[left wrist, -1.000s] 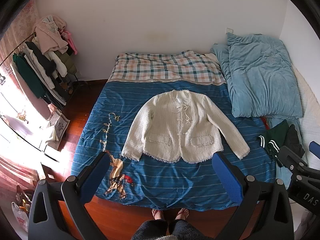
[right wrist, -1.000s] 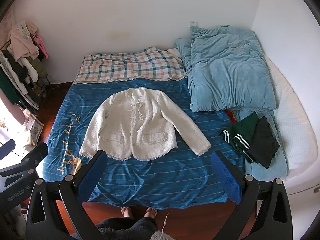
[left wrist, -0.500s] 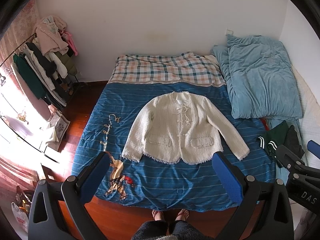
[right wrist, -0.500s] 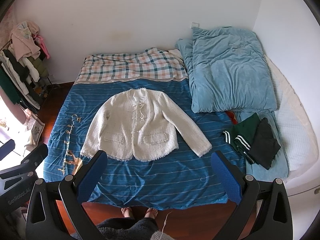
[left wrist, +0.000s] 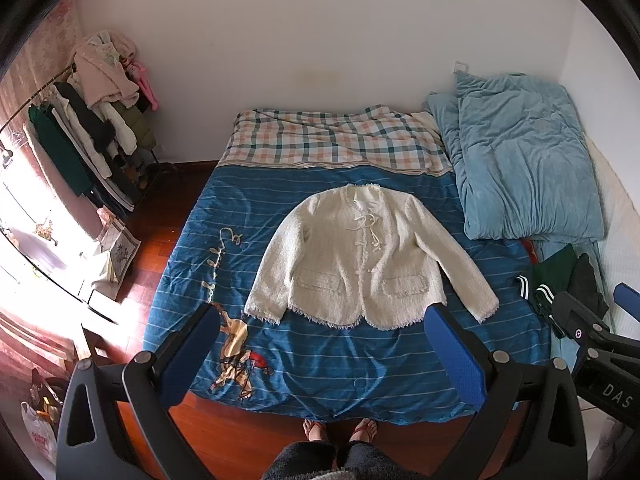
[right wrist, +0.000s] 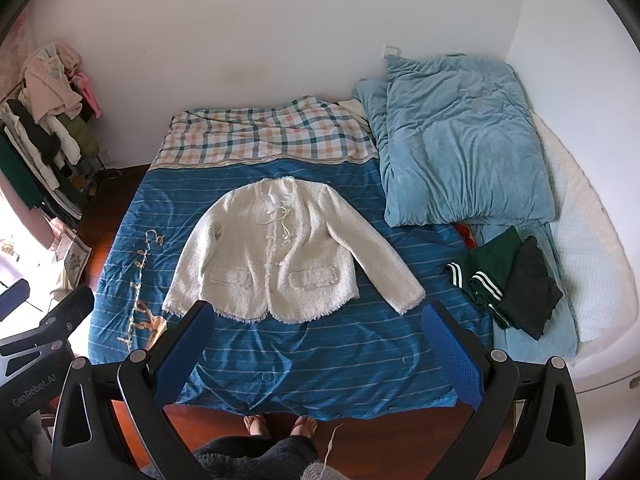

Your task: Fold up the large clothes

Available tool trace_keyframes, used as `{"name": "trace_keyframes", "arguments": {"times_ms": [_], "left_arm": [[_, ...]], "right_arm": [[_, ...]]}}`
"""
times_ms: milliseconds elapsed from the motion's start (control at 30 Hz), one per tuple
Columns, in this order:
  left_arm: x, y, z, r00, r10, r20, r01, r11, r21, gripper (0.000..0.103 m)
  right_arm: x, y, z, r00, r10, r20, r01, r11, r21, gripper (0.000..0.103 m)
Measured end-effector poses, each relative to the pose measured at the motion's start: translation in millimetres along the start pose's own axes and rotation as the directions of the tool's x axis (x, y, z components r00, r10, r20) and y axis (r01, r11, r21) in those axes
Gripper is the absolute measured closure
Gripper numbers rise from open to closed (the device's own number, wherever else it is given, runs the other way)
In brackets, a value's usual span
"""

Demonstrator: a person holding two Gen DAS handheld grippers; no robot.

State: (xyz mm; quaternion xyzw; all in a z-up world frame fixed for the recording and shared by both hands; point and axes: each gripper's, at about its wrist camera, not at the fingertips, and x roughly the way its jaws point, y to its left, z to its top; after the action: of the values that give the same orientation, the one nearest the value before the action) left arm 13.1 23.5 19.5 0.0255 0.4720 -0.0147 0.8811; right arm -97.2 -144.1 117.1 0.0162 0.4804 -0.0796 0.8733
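The cream jacket point(left wrist: 362, 264) was laid flat on the bed point(left wrist: 360, 360), presumably for folding; both grippers' jaws were held spread, empty, above it.

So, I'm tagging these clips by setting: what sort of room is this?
Most likely a home bedroom: a bed with a blue striped cover, a folded light-blue duvet on it, and a crowded clothes rack by the wall.

Cream jacket point(right wrist: 268, 256) flat, front up, sleeves spread, mid bed point(right wrist: 320, 360). Right gripper point(right wrist: 316, 344) above bed's near edge, fingers wide apart, empty. Dark folded clothes point(right wrist: 508, 280) near right edge. Light-blue duvet point(right wrist: 460, 140) far-right corner.
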Motion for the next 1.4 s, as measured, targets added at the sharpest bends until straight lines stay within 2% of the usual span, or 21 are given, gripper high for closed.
{"name": "trace_keyframes", "arguments": {"times_ms": [733, 933, 1400], "left_arm": [[-8.2, 2.3, 2.7, 1.000, 0.005, 0.003, -0.005, 1.000, -0.002, 0.000], [-5.9, 1.0, -9.1, 1.000, -0.001, 0.010, 0.001, 1.000, -0.003, 0.000], [1.0, -0.1, -12.7, 1.000, -0.016, 0.000, 0.016, 1.000, 0.001, 0.000]], "right_arm": [[-1.0, 10.9, -1.3, 1.000, 0.008, -0.003, -0.008, 1.000, -0.006, 0.000], [-1.5, 14.0, -1.5, 1.000, 0.006, 0.000, -0.006, 1.000, -0.008, 0.000], [7.0, 14.5, -7.0, 1.000, -0.007, -0.025, 0.007, 1.000, 0.014, 0.000]]}}
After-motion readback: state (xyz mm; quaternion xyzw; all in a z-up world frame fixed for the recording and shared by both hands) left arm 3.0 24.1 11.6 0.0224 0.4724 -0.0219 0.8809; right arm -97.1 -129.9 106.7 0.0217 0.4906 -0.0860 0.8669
